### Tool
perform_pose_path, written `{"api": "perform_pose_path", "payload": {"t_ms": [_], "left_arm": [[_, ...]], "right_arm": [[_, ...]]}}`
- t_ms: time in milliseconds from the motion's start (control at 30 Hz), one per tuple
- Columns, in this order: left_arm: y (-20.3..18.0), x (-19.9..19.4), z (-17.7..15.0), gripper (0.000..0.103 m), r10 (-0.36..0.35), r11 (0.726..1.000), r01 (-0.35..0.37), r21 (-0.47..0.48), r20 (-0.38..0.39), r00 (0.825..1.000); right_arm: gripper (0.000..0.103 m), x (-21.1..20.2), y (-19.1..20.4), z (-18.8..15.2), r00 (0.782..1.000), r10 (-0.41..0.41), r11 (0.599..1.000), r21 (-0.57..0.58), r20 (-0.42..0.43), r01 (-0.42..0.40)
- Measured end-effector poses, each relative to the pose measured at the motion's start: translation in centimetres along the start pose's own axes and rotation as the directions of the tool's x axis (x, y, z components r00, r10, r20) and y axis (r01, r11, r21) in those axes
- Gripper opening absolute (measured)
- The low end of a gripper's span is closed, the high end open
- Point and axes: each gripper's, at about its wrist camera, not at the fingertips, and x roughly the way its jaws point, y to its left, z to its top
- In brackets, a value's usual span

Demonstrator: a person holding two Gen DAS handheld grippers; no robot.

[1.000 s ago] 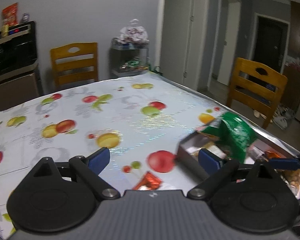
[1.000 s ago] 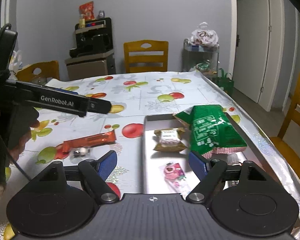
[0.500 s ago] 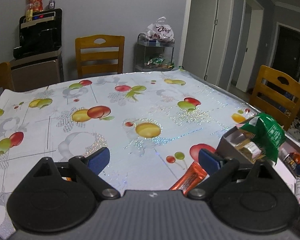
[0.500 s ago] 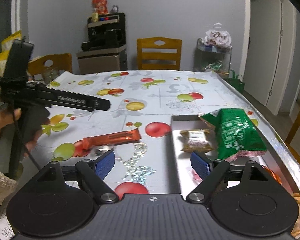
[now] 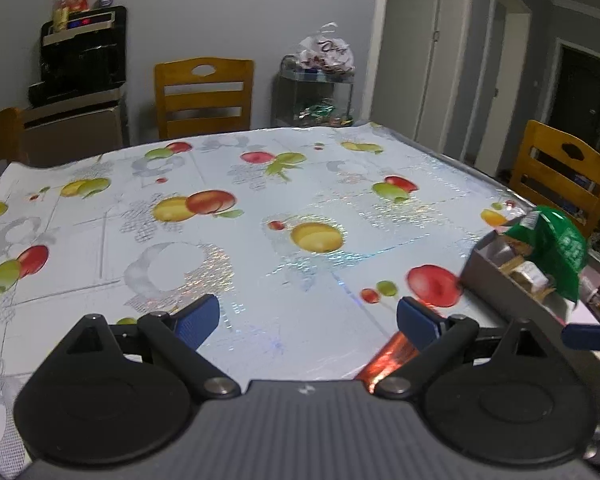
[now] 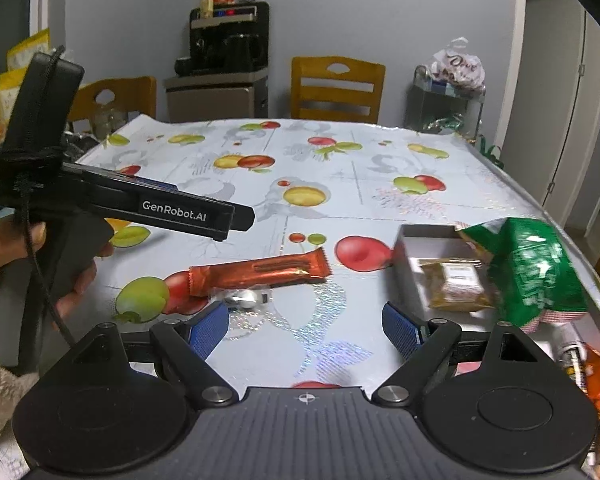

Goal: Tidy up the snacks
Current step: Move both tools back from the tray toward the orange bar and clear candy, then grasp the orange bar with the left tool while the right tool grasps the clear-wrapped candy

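In the left wrist view, the left gripper (image 5: 307, 316) is hanging wide open over the table (image 5: 260, 208), the orange snack bar (image 5: 388, 358) lying under its right finger. In the right wrist view, the right gripper (image 6: 306, 326) is gaping open (holding nothing), with the bar (image 6: 260, 272) lying ahead beside the tray (image 6: 404, 264) holding a green bag (image 6: 536, 272).

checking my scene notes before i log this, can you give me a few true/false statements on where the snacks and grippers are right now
1. The orange snack bar lies on the tablecloth, outside the tray. True.
2. The green bag lies flat on the tablecloth away from the tray. False: it rests over the tray's far right side.
3. The right gripper is shut on the orange snack bar. False: it is open and holds nothing.
4. The left gripper is open with nothing between its fingers. True.
5. A brown snack packet lies inside the tray. True.
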Motion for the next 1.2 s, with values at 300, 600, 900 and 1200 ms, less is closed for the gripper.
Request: {"api": "perform_pose_path", "payload": {"t_ms": [300,600,900,1200], "left_arm": [[1.0,1.0,-0.5,0.096,-0.011,0.999,0.01,-0.038,-0.026,1.0],[0.6,1.3,-0.8,0.096,-0.012,1.0,0.012,-0.014,-0.026,1.0],[-0.5,1.9,-1.3,0.096,-0.074,0.997,0.074,0.015,-0.032,0.997],[-0.9,2.2,-1.6,0.096,-0.122,0.992,0.122,0.009,-0.05,0.991]], "right_arm": [[0.084,3.0,2.7,0.4,0.999,0.031,0.999,-0.022,-0.028,-0.032],[0.067,5.7,4.0,0.9,0.996,0.062,0.997,-0.048,-0.063,-0.065],[0.038,5.5,3.2,0.2,0.997,0.055,0.997,-0.058,-0.062,-0.059],[0.036,3.4,0.9,-1.0,0.996,0.054,0.998,-0.013,-0.077,-0.055]]}}
